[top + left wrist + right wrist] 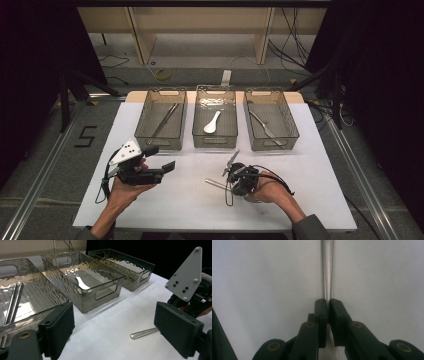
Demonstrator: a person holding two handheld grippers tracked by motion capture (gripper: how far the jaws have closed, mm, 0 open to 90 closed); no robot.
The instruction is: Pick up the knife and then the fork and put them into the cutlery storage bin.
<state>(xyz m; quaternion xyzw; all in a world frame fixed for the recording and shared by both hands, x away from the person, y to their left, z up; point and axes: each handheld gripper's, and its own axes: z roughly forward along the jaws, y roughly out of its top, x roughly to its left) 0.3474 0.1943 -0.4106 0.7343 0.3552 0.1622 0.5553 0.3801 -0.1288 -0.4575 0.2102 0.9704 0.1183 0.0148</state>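
From the high view, three clear plastic bins stand in a row at the far side of the white table point(310, 165). Take the middle bin point(215, 140) as the marker: it holds a white spoon point(212, 122). The left bin point(161, 137) just beside it holds long metal tongs point(163, 121), and the right bin point(272, 142) on its other side holds a metal knife point(263, 125). Nearer the person than the middle bin and slightly to its right, the right gripper point(231, 184) is clamped on a metal utensil point(216, 183) that lies on the table, its handle pointing left. Nearer than the left bin, the left gripper point(162, 159) is held above the table with its jaws spread and nothing between them.

In the left gripper view, the left gripper point(117, 327) shows its two black pads wide apart. Beyond them the middle bin point(105, 291) sits with the white spoon point(81, 283) inside, and the left bin point(32, 293) carries the tongs point(13, 301). On the near side of the middle bin, the utensil's handle point(143, 333) rests on the table, running to the right gripper's grey plate point(187, 273).

In the right gripper view, the right gripper point(328, 305) has its pads pressed together on the utensil point(327, 272), whose shiny handle runs straight away across the white tabletop point(262, 277).
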